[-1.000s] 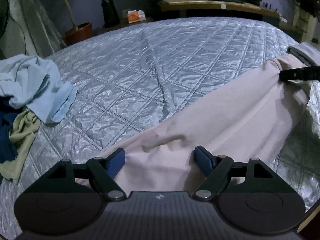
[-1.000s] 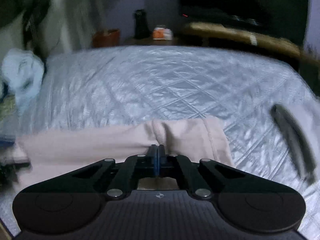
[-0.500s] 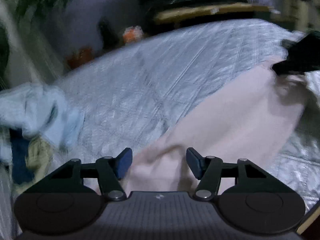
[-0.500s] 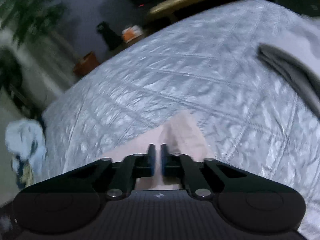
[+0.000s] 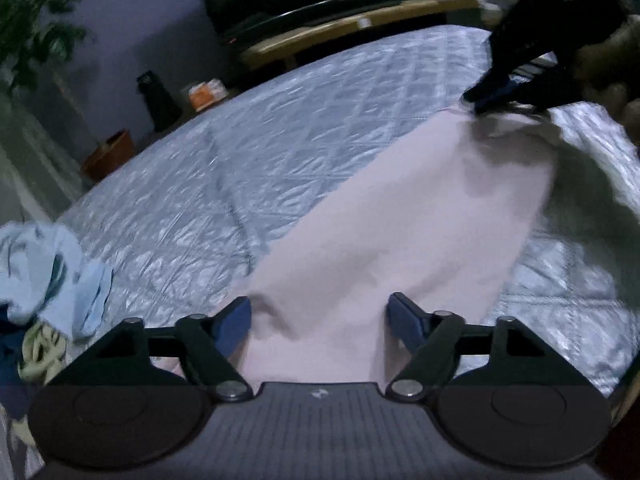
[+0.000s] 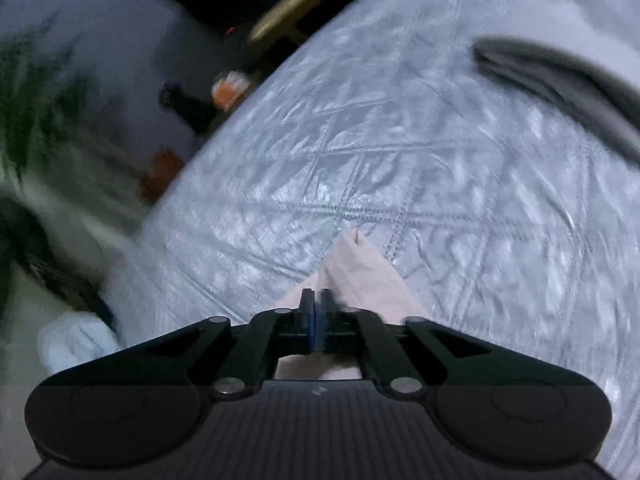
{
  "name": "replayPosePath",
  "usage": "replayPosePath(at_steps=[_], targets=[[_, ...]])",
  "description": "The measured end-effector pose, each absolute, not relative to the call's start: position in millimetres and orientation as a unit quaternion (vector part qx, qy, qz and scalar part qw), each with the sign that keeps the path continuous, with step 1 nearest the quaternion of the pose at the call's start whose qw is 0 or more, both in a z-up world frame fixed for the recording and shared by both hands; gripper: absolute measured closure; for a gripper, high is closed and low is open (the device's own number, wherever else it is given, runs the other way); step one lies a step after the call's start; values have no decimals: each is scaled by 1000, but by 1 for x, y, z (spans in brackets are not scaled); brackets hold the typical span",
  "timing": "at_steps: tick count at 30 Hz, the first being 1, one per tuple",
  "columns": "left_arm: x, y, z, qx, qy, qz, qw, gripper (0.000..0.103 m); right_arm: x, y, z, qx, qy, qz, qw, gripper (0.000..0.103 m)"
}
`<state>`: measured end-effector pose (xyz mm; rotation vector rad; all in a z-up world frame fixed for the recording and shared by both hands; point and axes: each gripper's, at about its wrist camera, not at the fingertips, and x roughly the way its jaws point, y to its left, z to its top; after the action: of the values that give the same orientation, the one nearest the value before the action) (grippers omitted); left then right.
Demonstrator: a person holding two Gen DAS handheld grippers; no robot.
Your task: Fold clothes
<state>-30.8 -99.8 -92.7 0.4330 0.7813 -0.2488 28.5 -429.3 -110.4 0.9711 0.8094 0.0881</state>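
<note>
A pale pink garment point(image 5: 404, 216) lies stretched across the silver quilted bed point(image 5: 280, 136). My left gripper point(image 5: 319, 320) is open, its blue pads either side of the garment's near end, with cloth lying between them. My right gripper point(image 6: 315, 314) is shut on the garment's far corner point(image 6: 356, 272); it shows in the left wrist view point(image 5: 492, 96) as a dark shape at the upper right, holding the cloth just above the bed.
A heap of light blue, navy and yellow-green clothes point(image 5: 48, 280) lies at the bed's left edge. A grey folded item point(image 6: 560, 84) lies on the bed to the right. A potted plant point(image 5: 108, 152), a dark object and an orange box stand beyond the bed.
Both grippers have swung and tilted; the views are blurred. My right gripper stays closed on the pink corner and has carried it further over the bed. My left gripper stays open over the near end.
</note>
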Motion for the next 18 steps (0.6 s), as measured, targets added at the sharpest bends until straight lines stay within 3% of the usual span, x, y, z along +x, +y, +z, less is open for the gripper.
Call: replayPosePath(at_steps=[1, 3, 11, 18], targets=[[-28, -97, -93, 206, 380, -115, 894, 28, 19, -438, -110, 486, 361, 41, 795, 68], [-25, -93, -93, 204, 383, -109, 894, 27, -3, -455, -106, 522, 336, 33, 783, 54], [-16, -88, -92, 170, 402, -101, 894, 23, -70, -482, -127, 520, 351, -17, 778, 56], [-12, -86, -94, 166, 406, -99, 893, 21, -37, -464, -128, 493, 382, 52, 780, 52]])
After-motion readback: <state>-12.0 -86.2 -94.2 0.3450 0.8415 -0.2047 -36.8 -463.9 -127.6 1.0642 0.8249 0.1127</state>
